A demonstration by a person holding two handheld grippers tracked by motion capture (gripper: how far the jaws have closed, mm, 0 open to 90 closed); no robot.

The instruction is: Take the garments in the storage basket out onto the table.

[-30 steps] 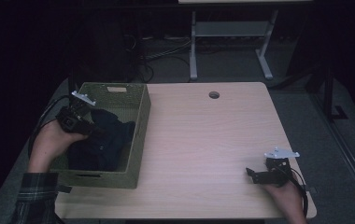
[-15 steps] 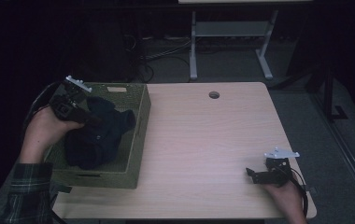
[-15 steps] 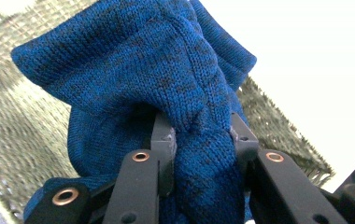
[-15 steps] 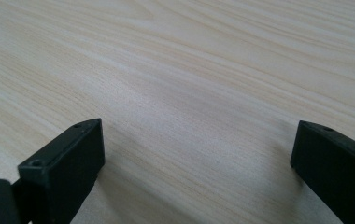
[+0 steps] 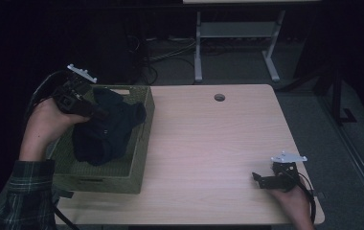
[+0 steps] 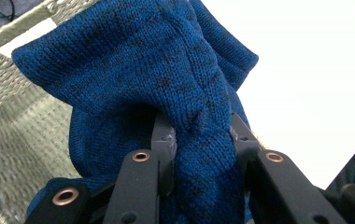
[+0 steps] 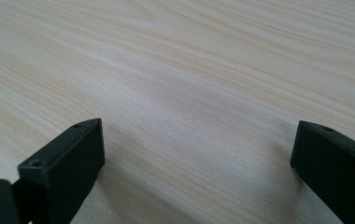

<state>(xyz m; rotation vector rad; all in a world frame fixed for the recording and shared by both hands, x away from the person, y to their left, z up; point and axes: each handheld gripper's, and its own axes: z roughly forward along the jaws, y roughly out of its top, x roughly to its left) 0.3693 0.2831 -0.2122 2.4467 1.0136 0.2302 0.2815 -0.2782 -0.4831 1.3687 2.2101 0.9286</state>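
Note:
A dark blue knitted garment [image 5: 106, 129] hangs partly lifted out of the green woven basket [image 5: 139, 158] at the table's left end. My left gripper [image 5: 94, 112] is shut on a thick fold of the garment [image 6: 199, 154], which bulges between both jaws in the left gripper view [image 6: 199, 144]. The rest of the knit drapes back into the basket [image 6: 17, 135]. My right gripper [image 5: 259, 179] rests low at the front right of the table, jaws wide apart over bare wood [image 7: 196, 149] with nothing between them.
The light wooden table [image 5: 209, 143] has a round cable hole [image 5: 219, 97] near its far edge. Beyond the table stand a white metal frame [image 5: 237, 33] and cables on the dark floor.
My left hand has risen and drawn the blue garment up out of the basket, toward its far left corner. The right hand has stayed where it was.

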